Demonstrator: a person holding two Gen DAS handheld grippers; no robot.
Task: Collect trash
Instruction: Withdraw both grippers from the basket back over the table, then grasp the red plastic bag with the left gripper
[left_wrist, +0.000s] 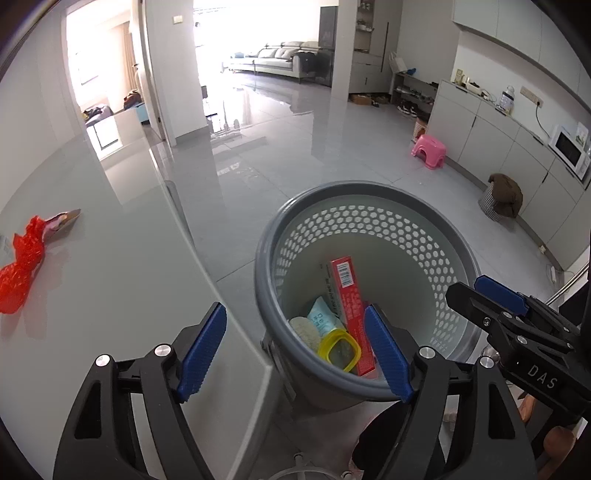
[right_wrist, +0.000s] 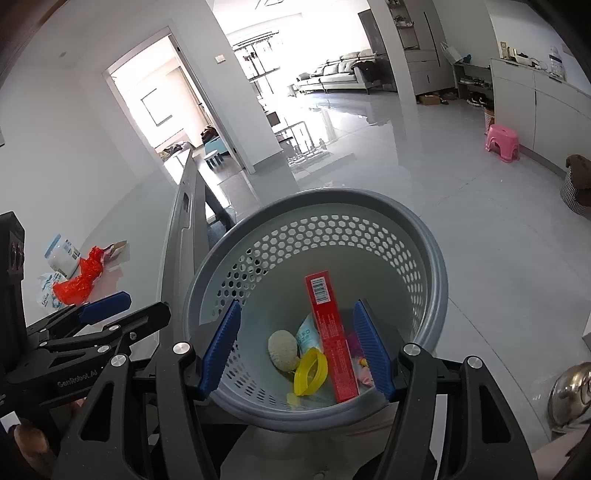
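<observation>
Both the left gripper (left_wrist: 295, 350) and the right gripper (right_wrist: 299, 347) are held above the grey bin (right_wrist: 424, 236) with fingers spread wide and empty; a red box (right_wrist: 332, 332), yellow lid (right_wrist: 310, 373) and sponge (right_wrist: 282, 350) are seen inside; an orange wrapper (left_wrist: 22, 266) is left on the tabletop (left_wrist: 110, 295).

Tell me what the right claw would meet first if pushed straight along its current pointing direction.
Probably the trash lying in the grey basket: the open right claw aims into its mouth, with the red box and yellow lid straight ahead. Depth is unclear.
</observation>
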